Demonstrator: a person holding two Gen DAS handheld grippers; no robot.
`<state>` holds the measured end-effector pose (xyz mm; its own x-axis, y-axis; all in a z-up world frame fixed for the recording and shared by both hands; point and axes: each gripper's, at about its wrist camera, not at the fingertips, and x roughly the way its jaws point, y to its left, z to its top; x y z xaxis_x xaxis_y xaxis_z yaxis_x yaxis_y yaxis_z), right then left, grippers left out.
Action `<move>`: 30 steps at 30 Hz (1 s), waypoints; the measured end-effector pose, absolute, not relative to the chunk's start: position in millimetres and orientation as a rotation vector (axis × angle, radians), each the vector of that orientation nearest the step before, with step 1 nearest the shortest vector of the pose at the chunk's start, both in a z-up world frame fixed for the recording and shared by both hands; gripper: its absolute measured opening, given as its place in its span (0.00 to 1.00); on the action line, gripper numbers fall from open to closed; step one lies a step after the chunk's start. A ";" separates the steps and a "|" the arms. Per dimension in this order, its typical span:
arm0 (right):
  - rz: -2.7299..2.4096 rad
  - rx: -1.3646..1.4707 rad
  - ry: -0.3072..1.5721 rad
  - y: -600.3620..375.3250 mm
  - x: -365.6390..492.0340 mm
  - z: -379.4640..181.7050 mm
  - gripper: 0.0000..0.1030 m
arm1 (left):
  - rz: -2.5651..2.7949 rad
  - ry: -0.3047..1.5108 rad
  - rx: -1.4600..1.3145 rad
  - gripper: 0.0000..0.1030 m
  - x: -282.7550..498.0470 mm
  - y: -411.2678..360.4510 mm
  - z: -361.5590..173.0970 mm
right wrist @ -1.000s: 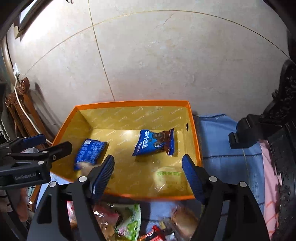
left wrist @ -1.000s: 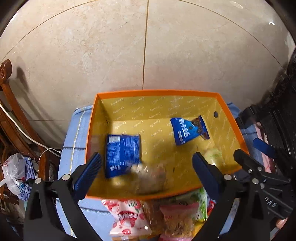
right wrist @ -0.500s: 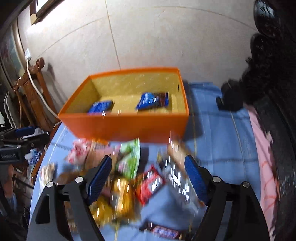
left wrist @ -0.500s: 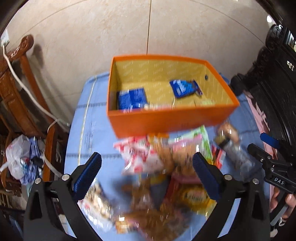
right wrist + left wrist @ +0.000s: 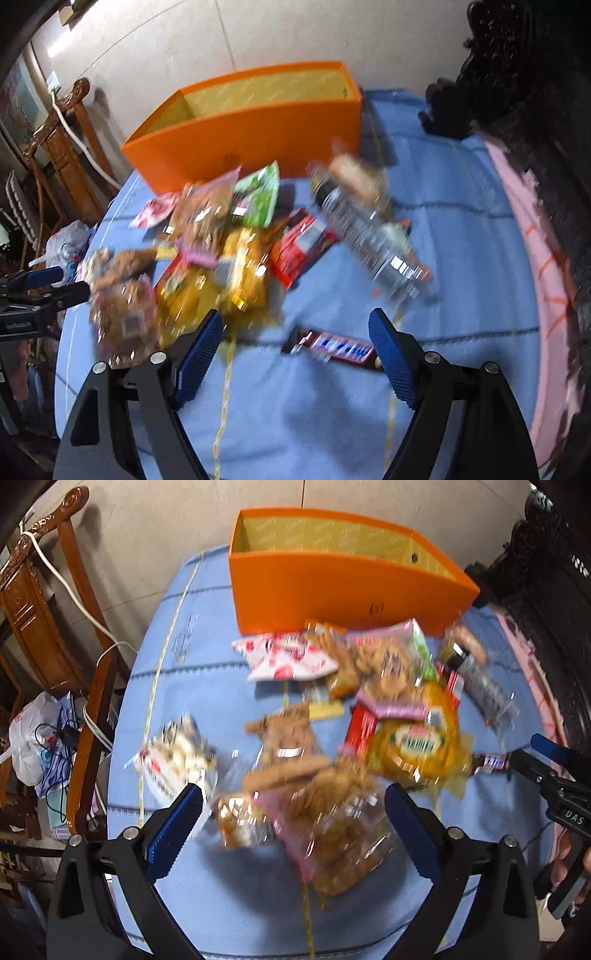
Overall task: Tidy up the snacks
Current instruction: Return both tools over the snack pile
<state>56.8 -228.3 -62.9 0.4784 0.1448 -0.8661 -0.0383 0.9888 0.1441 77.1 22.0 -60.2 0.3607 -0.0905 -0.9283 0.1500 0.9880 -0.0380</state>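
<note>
A heap of snack packets (image 5: 369, 716) lies on the blue-clothed tabletop (image 5: 207, 686) just in front of the orange box (image 5: 332, 587), crinkled bags overlapping, a chocolate bar (image 5: 340, 349) apart at the heap's near edge. The right hand-held gripper (image 5: 295, 354), jaws just widened and nothing between them, hangs over that bar; the left hand-held gripper (image 5: 293, 825) stands apart, empty, above a clear bag of cookies (image 5: 332, 823). Best practice: take one loose packet at a time, pinching a flat edge so neighbours stay put. Motion blur hides most labels.
</note>
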 end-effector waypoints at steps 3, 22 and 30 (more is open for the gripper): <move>0.141 0.086 1.077 -213.0 49.0 -67.6 0.79 | -0.159 1.201 0.073 0.94 69.8 24.9 -67.8; 0.209 0.077 1.068 -181.7 49.6 -66.2 0.79 | -0.180 1.265 0.027 0.94 64.4 3.7 -99.2; 0.208 0.085 1.070 -187.7 49.7 -66.8 0.79 | -0.157 1.291 0.001 0.94 70.3 -7.4 -108.5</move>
<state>49.7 -187.7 -66.8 0.4631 0.2101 -0.8611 -0.1274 0.9772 0.1699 70.3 -7.4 -108.5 0.2674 -0.1159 -0.9566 0.1165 0.9893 -0.0873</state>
